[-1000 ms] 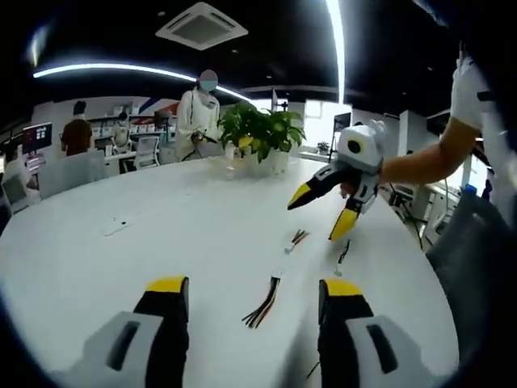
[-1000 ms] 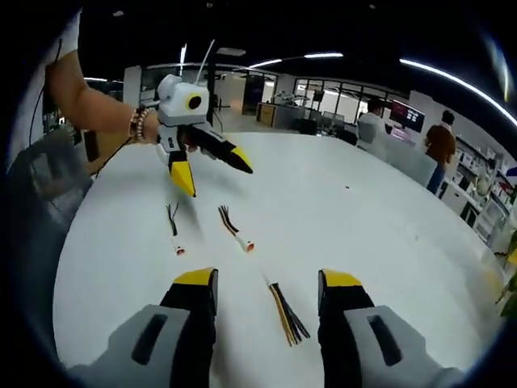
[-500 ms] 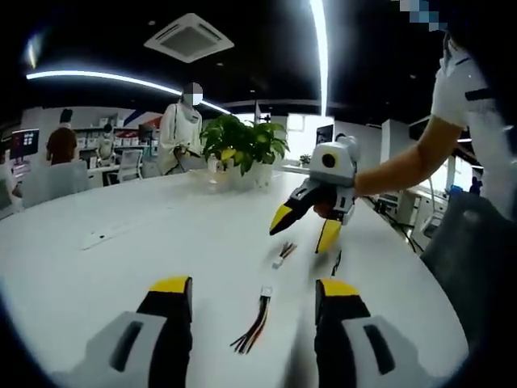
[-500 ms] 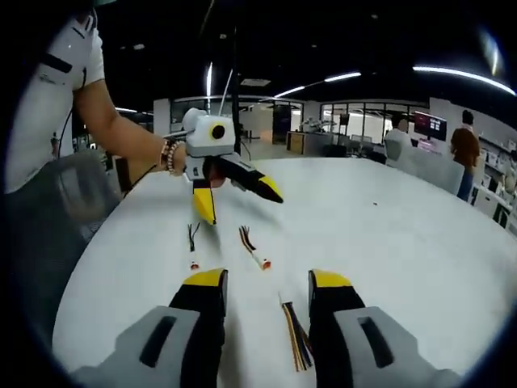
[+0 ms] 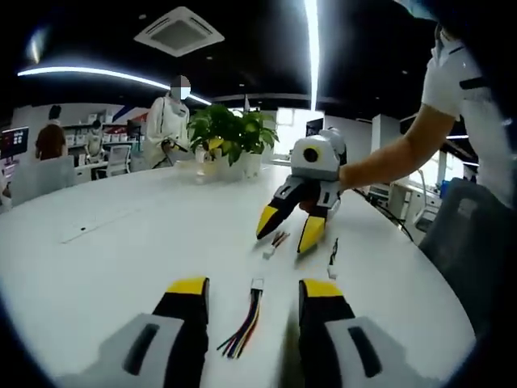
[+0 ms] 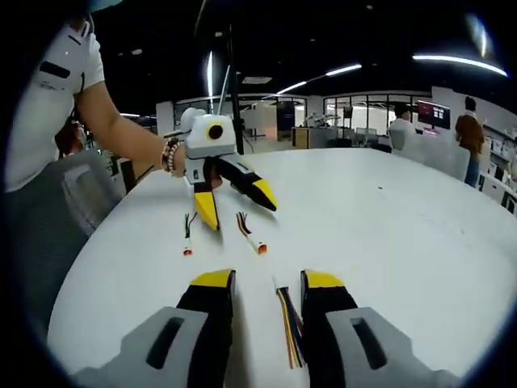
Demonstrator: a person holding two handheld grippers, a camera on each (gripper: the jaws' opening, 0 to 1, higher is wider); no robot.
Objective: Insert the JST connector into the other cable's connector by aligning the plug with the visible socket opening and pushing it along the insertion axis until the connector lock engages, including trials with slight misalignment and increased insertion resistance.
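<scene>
Round white surface [image 5: 113, 234], broad and mostly bare, serving as work place for the whole job. Behind it an open office, with people standing and sitting far off at 10 o'clock in the left gripper view, too distant to disturb anything. Grey chair [image 5: 464, 242] at 3 o'clock, close to the surface edge and to the person's body; perhaps a limit for the elbow. Potted plant [image 5: 228, 137] at 12 o'clock, well apart from the cables, no obstacle.

Left gripper [image 5: 254, 299] low over the surface, jaws apart, grasping nothing. Right gripper [image 6: 266, 289] the same: released, empty, facing the left gripper across the cables. Probably held so, opposite each other, to take one cable each and bring plug and socket together on one line.

Between the two grippers, three cables flat on the surface, all untouched. Multicolour wire bundle [image 5: 245, 327] just ahead of the left gripper toward 12 o'clock, with white connector [image 5: 257, 284] at the far end. Further on, short red-brown cable [image 5: 275, 242] and thin black cable [image 5: 332, 255], near each other but apart, just beside the right gripper's tips. Matching pair impossible to tell; socket openings too small to read. Nothing lying across the approach.
</scene>
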